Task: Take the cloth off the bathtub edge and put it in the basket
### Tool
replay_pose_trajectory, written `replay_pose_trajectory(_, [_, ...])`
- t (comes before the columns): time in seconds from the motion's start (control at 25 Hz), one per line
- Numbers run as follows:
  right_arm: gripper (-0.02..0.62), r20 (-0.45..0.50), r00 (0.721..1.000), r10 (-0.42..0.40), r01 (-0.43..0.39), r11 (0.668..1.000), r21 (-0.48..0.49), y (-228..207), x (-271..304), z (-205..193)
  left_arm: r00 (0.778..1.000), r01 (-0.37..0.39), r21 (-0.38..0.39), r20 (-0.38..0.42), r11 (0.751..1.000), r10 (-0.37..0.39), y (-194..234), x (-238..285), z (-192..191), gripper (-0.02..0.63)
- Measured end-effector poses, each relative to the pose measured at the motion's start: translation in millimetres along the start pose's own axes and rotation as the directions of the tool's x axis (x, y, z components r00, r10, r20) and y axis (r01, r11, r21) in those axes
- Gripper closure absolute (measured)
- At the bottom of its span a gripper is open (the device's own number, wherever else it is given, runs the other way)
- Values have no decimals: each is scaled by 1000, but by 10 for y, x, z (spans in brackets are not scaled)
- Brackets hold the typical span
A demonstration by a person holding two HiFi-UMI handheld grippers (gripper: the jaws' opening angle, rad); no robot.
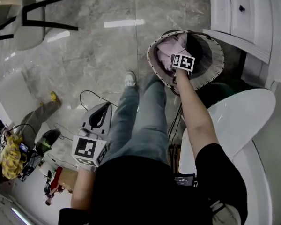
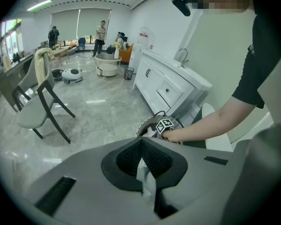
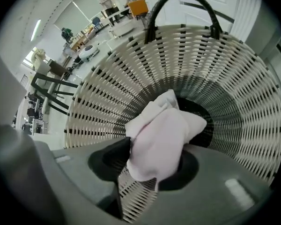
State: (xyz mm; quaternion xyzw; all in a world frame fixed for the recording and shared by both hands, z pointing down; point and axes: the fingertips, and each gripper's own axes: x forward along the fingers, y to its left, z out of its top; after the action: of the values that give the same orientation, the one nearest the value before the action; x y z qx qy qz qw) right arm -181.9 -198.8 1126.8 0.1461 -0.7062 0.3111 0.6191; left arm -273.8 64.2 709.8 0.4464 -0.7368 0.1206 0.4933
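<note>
A pale pink cloth [image 1: 166, 50] lies inside the round wicker basket [image 1: 210, 74] on the floor by the white bathtub [image 1: 239, 116]. My right gripper [image 1: 175, 55] reaches steeply down into the basket. In the right gripper view the cloth [image 3: 161, 139] sits bunched between the jaws of the right gripper [image 3: 152, 158] and drapes over the right one. The jaws stand apart, and the basket's weave [image 3: 243, 102] shows through the gap below the cloth. My left gripper [image 1: 104, 106] hangs over the floor to the left of the person's legs, shut and holding nothing [image 2: 141, 142].
A white cabinet [image 1: 243, 13] stands behind the basket. A chair [image 1: 25, 18] is at the far left of the grey marble floor. A black cable [image 1: 91, 95] trails across the floor, and several bags and items [image 1: 11, 153] crowd the left edge.
</note>
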Motion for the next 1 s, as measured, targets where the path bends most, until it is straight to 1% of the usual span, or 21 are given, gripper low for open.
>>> replay_pose_trajectory(0.16, [397,-11,1000,-21,21,1000,-7,-10,10,-20,1000,-3,-11,6,1000,3,24,-14,-66,600])
replay_pose_trajectory(0.32, [397,-4,1000,-21,21,999,-35,33,-77,-2,1000,-13,-19,10,1000,14,2,-49,-41,600])
replay_pose_trajectory(0.52, [397,1,1000,-21,21,998,-60,183,-306,40,999,-1,-18,35,1000,1,17,-170,54,600])
replay_pose_trajectory(0.6, [397,16,1000,-19,20,997,-74,254,-447,83,999,3,-17,44,1000,-2,14,-232,111,600])
replay_pose_trajectory(0.72, [397,42,999,-2,6,996,-89,390,-709,146,996,13,-12,84,1000,-11,-3,-323,205,600])
replay_pose_trajectory(0.84, [402,89,996,23,-12,992,-125,554,-1019,240,993,22,10,118,1000,-23,-43,-428,299,600])
replay_pose_trajectory(1.0, [442,158,986,45,-17,985,-174,787,-1468,314,988,24,11,151,1000,-25,-28,-611,398,600])
